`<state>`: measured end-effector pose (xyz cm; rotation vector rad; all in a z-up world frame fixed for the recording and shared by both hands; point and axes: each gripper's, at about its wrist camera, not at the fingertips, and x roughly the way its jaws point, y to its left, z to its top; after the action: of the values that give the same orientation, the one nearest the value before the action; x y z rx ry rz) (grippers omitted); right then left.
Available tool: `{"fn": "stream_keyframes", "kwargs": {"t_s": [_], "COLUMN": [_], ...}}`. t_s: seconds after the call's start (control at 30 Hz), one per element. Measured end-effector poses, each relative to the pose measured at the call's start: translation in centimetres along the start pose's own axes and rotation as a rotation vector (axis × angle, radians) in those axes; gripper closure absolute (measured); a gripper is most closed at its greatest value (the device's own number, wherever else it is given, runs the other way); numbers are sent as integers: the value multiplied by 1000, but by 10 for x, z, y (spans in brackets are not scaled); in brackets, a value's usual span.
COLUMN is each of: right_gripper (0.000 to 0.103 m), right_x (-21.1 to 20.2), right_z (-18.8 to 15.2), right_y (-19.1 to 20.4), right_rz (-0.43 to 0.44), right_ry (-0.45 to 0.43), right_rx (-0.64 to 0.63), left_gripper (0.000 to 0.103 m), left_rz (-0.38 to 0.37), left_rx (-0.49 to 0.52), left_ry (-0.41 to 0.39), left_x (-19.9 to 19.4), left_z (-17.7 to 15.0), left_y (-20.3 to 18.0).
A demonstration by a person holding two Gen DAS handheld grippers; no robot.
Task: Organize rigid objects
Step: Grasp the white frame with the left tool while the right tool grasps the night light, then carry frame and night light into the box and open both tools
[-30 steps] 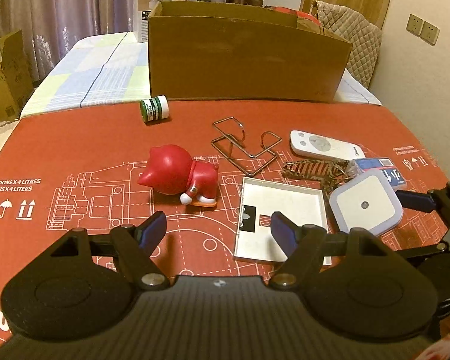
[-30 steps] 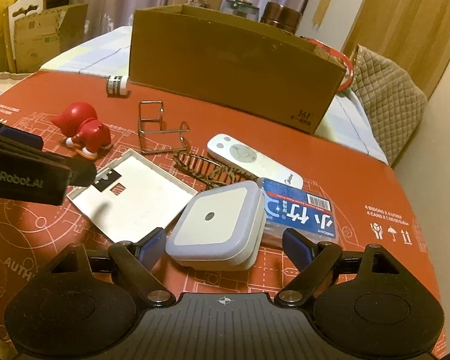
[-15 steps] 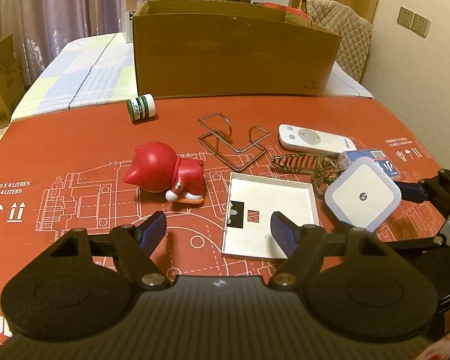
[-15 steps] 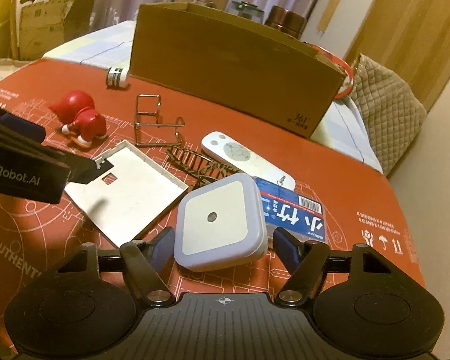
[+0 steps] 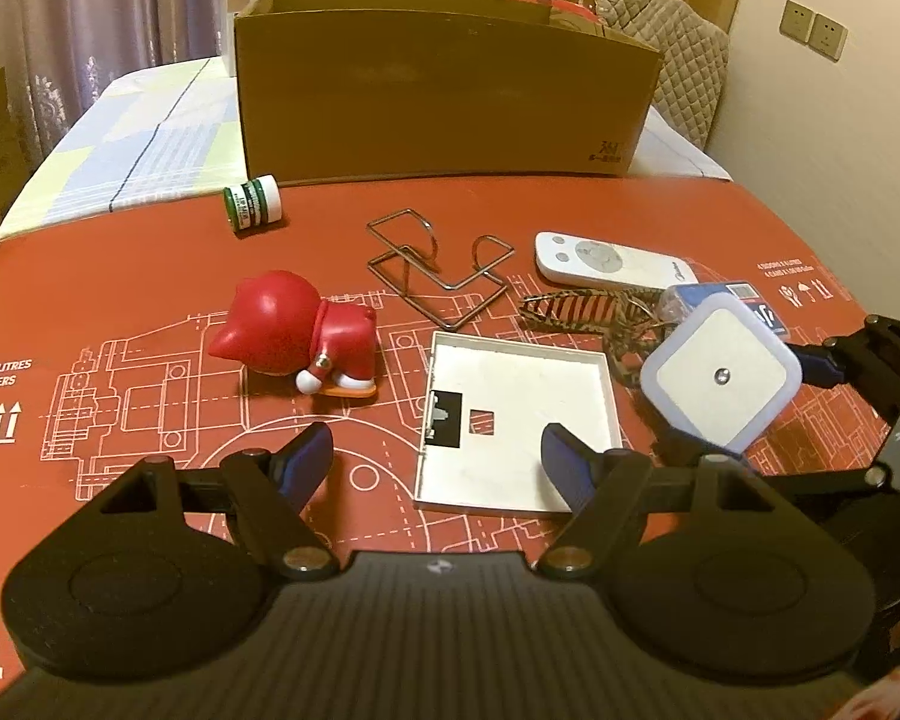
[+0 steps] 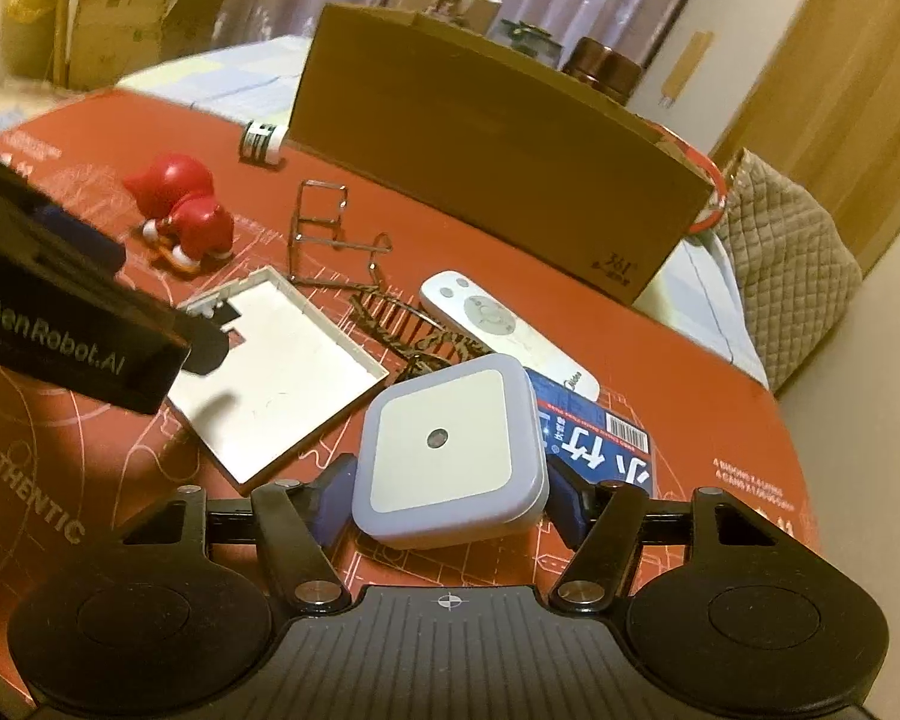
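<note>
Right gripper (image 6: 447, 495) fingers clamped on tilted night light (image 6: 447, 450); left gripper (image 5: 437, 459) fingers spread, level

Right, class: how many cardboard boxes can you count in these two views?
2. A large open cardboard box stands at the mat's far edge; a second cardboard box sits beyond the table's far left. Others may be out of view.

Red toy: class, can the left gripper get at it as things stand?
Probably yes. The left gripper is open and holds nothing, and the red toy lies just ahead on bare mat, with nothing between.
</note>
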<state>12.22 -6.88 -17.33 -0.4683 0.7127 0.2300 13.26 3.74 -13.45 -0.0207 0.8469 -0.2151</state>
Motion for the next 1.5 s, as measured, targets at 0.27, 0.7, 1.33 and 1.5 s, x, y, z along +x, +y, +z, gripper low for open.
{"fn": "stream_keyframes", "kwargs": {"t_s": [0.27, 0.7, 1.33, 1.5], "right_gripper": [41, 41, 41, 41], "right_x": [-21, -29, -31, -39], "right_z": [-5, -15, -13, -7], "right_y": [-26, -53, -65, -68], "right_rz": [5, -13, 7, 13], "right_ry": [-33, -31, -55, -78], "right_rx": [92, 179, 222, 226], "left_gripper": [29, 12, 18, 18], "left_rz": [-36, -42, 31, 47], "left_rx": [45, 79, 107, 111], "left_ry": [11, 32, 29, 4], "left_x": [8, 24, 22, 7], "left_z": [1, -2, -1, 5], "left_y": [-15, -36, -47, -49]}}
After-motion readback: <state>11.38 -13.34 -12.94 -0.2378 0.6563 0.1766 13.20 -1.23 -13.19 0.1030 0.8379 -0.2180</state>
